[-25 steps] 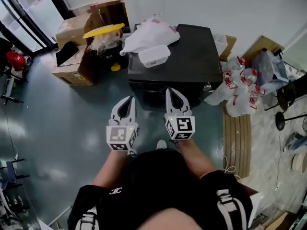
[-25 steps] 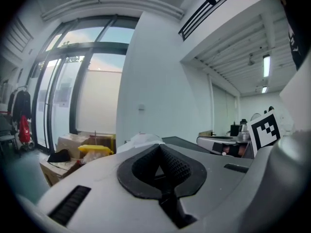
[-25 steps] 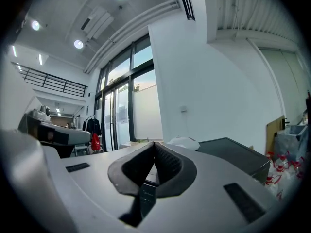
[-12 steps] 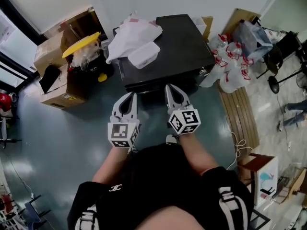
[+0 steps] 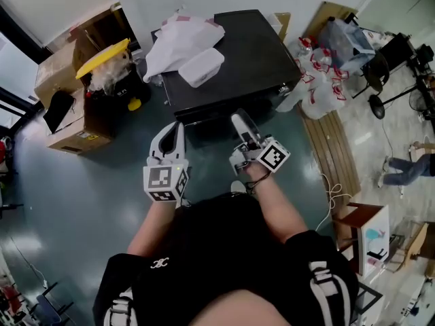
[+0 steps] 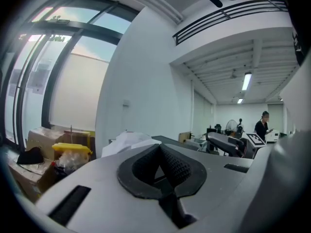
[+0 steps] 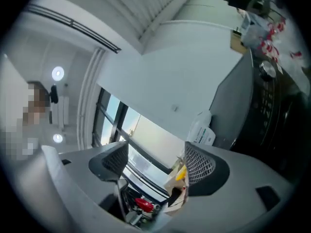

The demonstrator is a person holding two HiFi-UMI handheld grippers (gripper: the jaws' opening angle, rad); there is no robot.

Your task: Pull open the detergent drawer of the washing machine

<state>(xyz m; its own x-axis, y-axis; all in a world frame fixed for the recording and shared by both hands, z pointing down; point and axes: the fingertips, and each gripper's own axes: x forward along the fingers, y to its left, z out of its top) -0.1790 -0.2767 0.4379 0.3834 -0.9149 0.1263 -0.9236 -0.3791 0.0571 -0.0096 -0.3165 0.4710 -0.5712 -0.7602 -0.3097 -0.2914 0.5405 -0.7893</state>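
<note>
Right gripper (image 5: 242,126) rolled onto side since earlier frame, jaws opening, nothing between; left gripper (image 5: 176,129) shifted left, jaws together, empty; washing machine (image 5: 253,60) just beyond; detergent drawer on hidden front, judged unopened; reach pending.

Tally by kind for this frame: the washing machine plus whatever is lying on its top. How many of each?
Washing machine: 1
White bag: 1
White plastic box: 1
Total: 3
</note>
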